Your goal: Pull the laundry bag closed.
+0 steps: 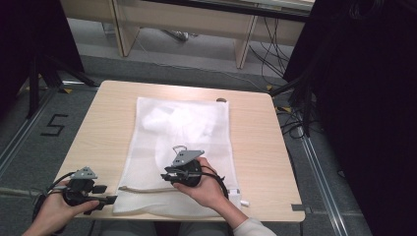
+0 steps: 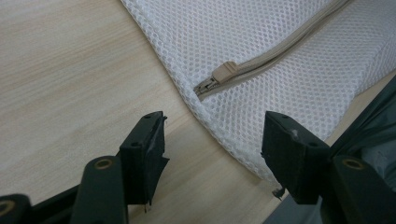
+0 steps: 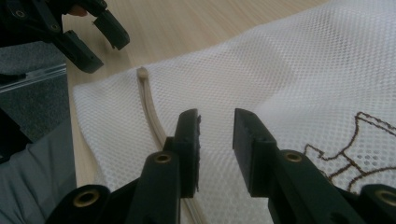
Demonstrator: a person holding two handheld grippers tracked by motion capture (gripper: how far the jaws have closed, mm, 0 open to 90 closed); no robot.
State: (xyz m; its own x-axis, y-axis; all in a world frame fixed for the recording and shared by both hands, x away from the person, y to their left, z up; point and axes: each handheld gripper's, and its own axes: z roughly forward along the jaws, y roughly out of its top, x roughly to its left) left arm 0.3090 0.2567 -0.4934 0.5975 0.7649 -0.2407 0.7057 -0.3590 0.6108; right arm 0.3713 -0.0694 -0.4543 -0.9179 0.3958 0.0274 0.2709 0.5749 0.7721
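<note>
While mesh bag [image 1: 182, 147] lies flat on worktop [image 1: 98, 132], both jaws parted, empty; left gripper [image 2: 212, 140] faces zipper pull [image 2: 227, 71], likely to grip; right gripper [image 3: 216, 140] above mesh.

Wooden table [image 1: 98, 128], grey floor [image 1: 29, 147], cables [image 1: 268, 54]

Bare table [image 1: 98, 132] lies ahead of the left gripper [image 2: 212, 140], whose jaws gape apart; the mesh bag [image 1: 187, 142] crowds its right jaw. Under the right gripper [image 3: 217, 135], bag only, zipper [image 3: 152, 112] beside its left jaw.
</note>
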